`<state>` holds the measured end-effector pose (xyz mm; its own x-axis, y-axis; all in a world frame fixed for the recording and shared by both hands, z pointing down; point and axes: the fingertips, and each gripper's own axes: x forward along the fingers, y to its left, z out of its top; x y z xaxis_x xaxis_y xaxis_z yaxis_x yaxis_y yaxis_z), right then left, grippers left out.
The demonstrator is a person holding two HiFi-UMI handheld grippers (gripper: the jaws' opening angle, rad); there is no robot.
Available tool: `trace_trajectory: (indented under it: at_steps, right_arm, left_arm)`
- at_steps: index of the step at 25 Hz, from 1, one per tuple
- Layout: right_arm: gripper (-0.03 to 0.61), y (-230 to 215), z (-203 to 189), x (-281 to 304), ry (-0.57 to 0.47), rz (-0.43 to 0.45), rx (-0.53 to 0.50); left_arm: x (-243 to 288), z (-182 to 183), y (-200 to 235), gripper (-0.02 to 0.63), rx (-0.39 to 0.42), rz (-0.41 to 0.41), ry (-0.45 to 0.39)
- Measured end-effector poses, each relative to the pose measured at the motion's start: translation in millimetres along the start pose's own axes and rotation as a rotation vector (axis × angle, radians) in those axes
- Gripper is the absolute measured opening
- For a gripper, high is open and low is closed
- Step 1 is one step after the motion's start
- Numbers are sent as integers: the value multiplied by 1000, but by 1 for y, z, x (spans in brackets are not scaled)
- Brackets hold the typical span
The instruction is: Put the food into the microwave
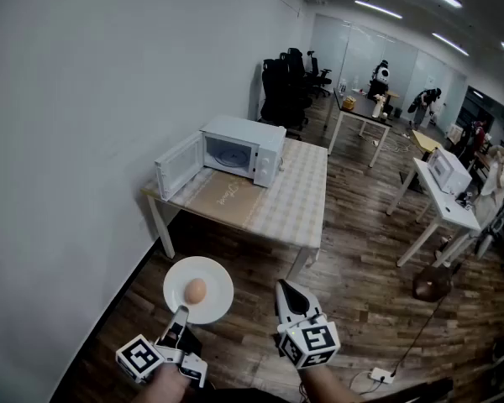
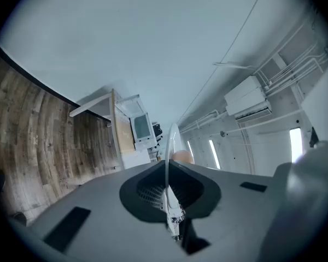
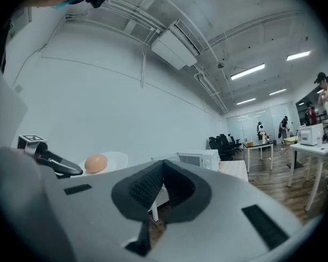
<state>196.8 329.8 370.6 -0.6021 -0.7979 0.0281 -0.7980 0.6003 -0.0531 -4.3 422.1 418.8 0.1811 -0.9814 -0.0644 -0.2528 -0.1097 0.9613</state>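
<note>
A white plate (image 1: pixel 212 302) with a brown egg (image 1: pixel 196 290) on it hangs above the floor, well short of the table. My left gripper (image 1: pixel 181 314) is shut on the plate's near rim. In the left gripper view the plate (image 2: pixel 169 146) shows edge-on between the jaws, with the egg (image 2: pixel 181 157) behind it. The white microwave (image 1: pixel 244 149) stands on the table (image 1: pixel 298 208) ahead, its door (image 1: pixel 178 164) swung open to the left. My right gripper (image 1: pixel 285 288) is level beside the plate, shut with nothing in it. The right gripper view shows the egg (image 3: pixel 95 163) at its left.
A white wall runs along the left. The floor is wood. Black office chairs (image 1: pixel 287 86) stand behind the table. More white tables, one with a second microwave (image 1: pixel 447 170), stand at the right, where people are at work in the distance. A cable and socket (image 1: pixel 381 375) lie on the floor.
</note>
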Motion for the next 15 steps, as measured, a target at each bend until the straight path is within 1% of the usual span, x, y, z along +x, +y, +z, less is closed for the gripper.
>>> trace_trajectory:
  at_steps: [3, 11, 15]
  right_arm:
    - [8, 1, -2, 0, -1, -1, 16]
    - [8, -2, -2, 5, -6, -19, 7]
    - [8, -3, -2, 9, -24, -23, 31]
  left_arm:
    - [-1, 0, -1, 17, 0, -12, 1]
    - [3, 4, 4, 15, 4, -7, 0]
    - [7, 8, 11, 15, 9, 11, 10]
